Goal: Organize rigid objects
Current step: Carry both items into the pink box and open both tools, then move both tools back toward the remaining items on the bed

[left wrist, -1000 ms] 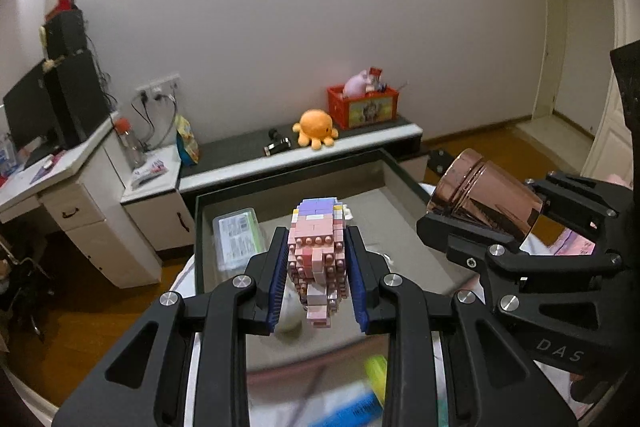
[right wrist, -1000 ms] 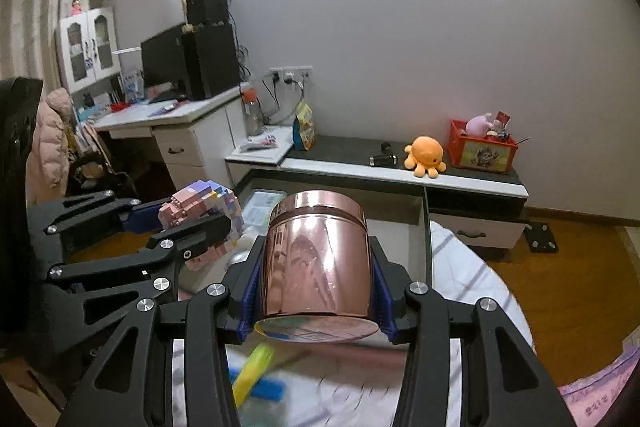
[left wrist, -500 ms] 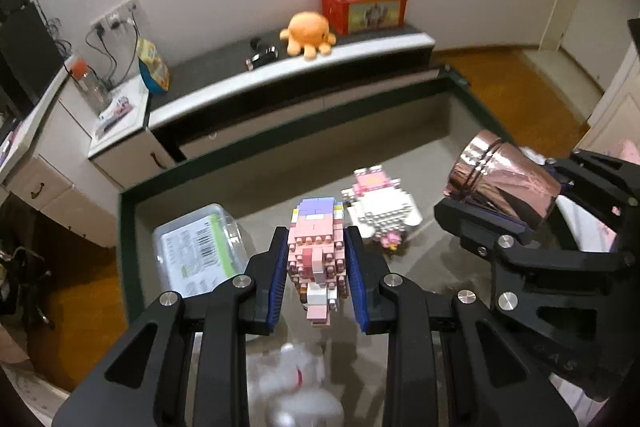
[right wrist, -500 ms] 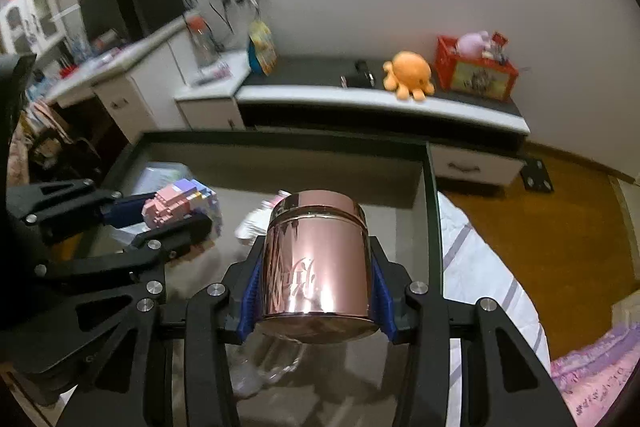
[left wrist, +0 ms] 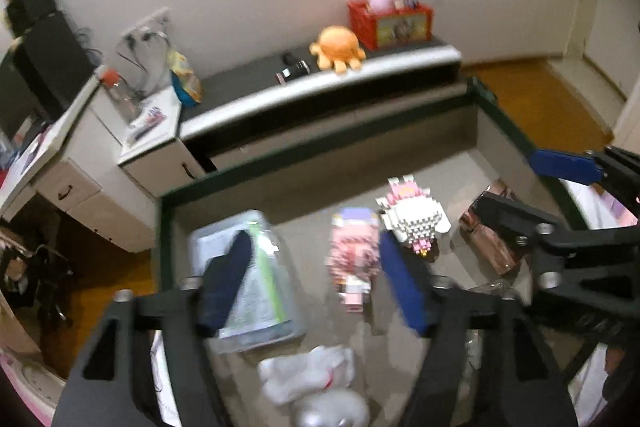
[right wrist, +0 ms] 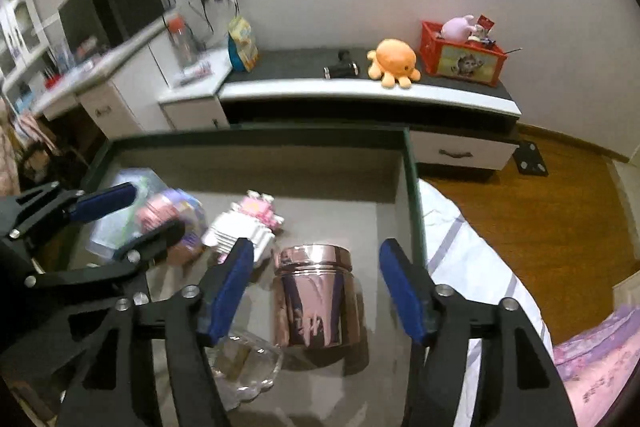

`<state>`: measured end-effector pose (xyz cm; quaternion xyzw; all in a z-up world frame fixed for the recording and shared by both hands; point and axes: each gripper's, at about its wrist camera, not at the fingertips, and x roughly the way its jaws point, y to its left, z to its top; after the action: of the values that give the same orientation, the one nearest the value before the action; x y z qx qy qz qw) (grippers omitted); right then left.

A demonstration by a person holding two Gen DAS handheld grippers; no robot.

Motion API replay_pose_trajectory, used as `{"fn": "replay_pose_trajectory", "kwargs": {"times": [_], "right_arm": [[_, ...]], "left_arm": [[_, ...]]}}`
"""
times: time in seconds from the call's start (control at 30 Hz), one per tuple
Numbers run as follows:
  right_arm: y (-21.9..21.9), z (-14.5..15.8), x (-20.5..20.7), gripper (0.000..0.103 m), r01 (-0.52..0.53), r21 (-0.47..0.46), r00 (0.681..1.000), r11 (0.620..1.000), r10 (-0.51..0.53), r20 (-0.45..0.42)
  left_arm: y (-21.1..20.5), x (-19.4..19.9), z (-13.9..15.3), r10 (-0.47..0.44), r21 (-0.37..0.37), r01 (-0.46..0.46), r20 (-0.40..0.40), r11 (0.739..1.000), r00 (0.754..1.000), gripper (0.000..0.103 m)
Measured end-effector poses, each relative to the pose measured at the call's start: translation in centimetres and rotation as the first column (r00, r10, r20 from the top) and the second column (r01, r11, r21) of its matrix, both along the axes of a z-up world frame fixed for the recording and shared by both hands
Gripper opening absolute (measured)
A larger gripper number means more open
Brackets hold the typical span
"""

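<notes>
Two grippers hang over one shallow box (right wrist: 408, 163) with a dark green rim and a flat grey floor. Going left to right inside it: one clear plastic case (left wrist: 256, 279), rectangular with rounded corners and a printed label; one pink block figure (left wrist: 354, 251) with a lilac top, studded and blurred; one white block figure (left wrist: 414, 219) with pink trim, also studded; and one rose-gold can (right wrist: 318, 295), a smooth mirror-like metal cylinder with a ribbed band near its top. Nearer the cameras lie one crumpled white soft item (left wrist: 308, 375) and one clear faceted glass dish (right wrist: 248, 367).

The left gripper (left wrist: 316, 279) has its jaws opening, blue pads spread wide; the pink block figure sits between them, close to the right pad, though blur hides whether it touches. The right gripper (right wrist: 316, 287) has its jaws opening too, and the rose-gold can stands upright on the box floor between the pads with a clear gap on each side.

Behind the box, on a low black-and-white cabinet (right wrist: 360, 91), sit one orange plush octopus (right wrist: 394, 63) and one red crate (right wrist: 464, 55)
</notes>
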<state>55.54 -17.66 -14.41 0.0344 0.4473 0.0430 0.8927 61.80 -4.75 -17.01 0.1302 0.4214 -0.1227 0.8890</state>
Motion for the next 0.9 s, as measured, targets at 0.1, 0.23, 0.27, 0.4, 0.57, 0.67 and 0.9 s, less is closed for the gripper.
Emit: {"fn": "replay_pose_trajectory", "kwargs": {"times": [0.1, 0.23, 0.27, 0.4, 0.57, 0.67, 0.9], "right_arm": [[-0.1, 2.1, -1.7, 0.083, 0.000, 0.006, 0.998, 1.000, -0.001, 0.060], [0.7, 5.1, -5.4, 0.084, -0.036, 0.014, 0.990, 0.999, 0.034, 0.140], [1.0, 5.9, -6.7, 0.086, -0.046, 0.016, 0.985, 0.999, 0.043, 0.169], [2.3, 8.2, -11.5, 0.103, -0.079, 0.017, 0.963, 0.997, 0.072, 0.258], [3.7, 9.7, -18.4, 0.103, -0.088, -0.038, 0.923, 0.995, 0.096, 0.372], [4.2, 9.7, -22.4, 0.103, -0.075, -0.061, 0.902, 0.995, 0.094, 0.422], [4.6, 8.3, -30.4, 0.103, -0.027, -0.058, 0.869, 0.998, 0.052, 0.492]], "left_arm": [[1.9, -2.4, 2.5, 0.005, -0.080, 0.000, 0.058, 0.997, 0.998, 0.087], [3.6, -6.8, 5.6, 0.034, -0.092, -0.016, 0.196, 0.996, 0.980, 0.102], [3.8, -7.8, 6.2, 0.035, -0.101, -0.013, 0.221, 0.995, 0.975, 0.102], [4.9, -13.0, 8.0, 0.030, -0.123, 0.009, 0.305, 0.992, 0.952, 0.103], [5.1, -20.0, 9.1, 0.027, -0.104, 0.019, 0.425, 0.994, 0.905, 0.103], [5.7, -23.6, 9.1, 0.044, -0.152, 0.028, 0.450, 0.988, 0.892, 0.103], [6.1, -31.2, 7.6, 0.040, -0.174, 0.055, 0.500, 0.983, 0.865, 0.103]]}}
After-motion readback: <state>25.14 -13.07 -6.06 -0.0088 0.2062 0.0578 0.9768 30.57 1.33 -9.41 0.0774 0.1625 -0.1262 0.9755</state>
